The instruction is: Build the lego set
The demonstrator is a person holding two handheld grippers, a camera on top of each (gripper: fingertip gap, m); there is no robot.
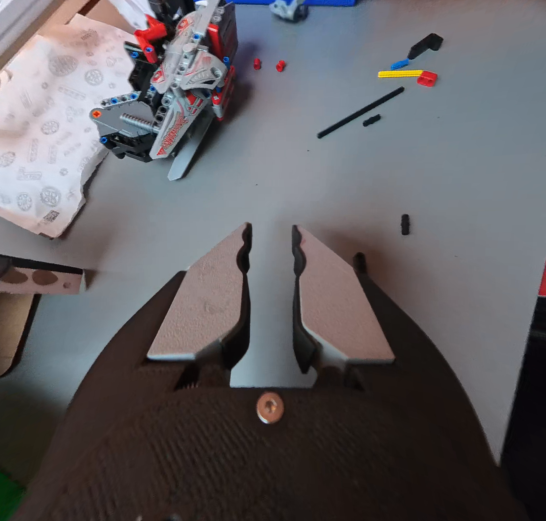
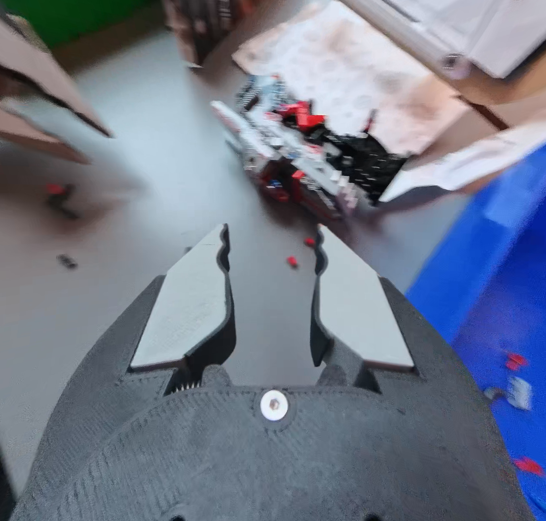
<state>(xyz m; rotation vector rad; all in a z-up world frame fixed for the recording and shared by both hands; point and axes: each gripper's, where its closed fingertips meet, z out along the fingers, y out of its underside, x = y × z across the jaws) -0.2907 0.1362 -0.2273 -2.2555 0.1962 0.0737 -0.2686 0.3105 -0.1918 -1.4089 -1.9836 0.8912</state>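
A part-built grey, black and red lego model [image 1: 177,93] stands on the grey table at the upper left of the left wrist view. It also shows, blurred, in the right wrist view [image 2: 307,155]. My left gripper [image 1: 271,232] is open and empty above bare table, well short of the model. My right gripper [image 2: 273,234] is open and empty. Two small red pins [image 2: 300,252] lie on the table between and just past its fingertips. The same red pins [image 1: 269,64] lie right of the model in the left wrist view.
Loose pieces lie at the right: a yellow beam [image 1: 399,73], a red connector [image 1: 427,78], a blue pin [image 1: 399,63], a black angled piece [image 1: 425,45], a long black axle [image 1: 360,112], black pins [image 1: 405,224]. Printed paper [image 1: 44,128], a blue bin [image 2: 487,285], cardboard boxes [image 2: 38,93]. About 20 cm separates my left fingertips from my right. My right gripper's tips are some 15 cm from the red connector [image 1: 427,78].
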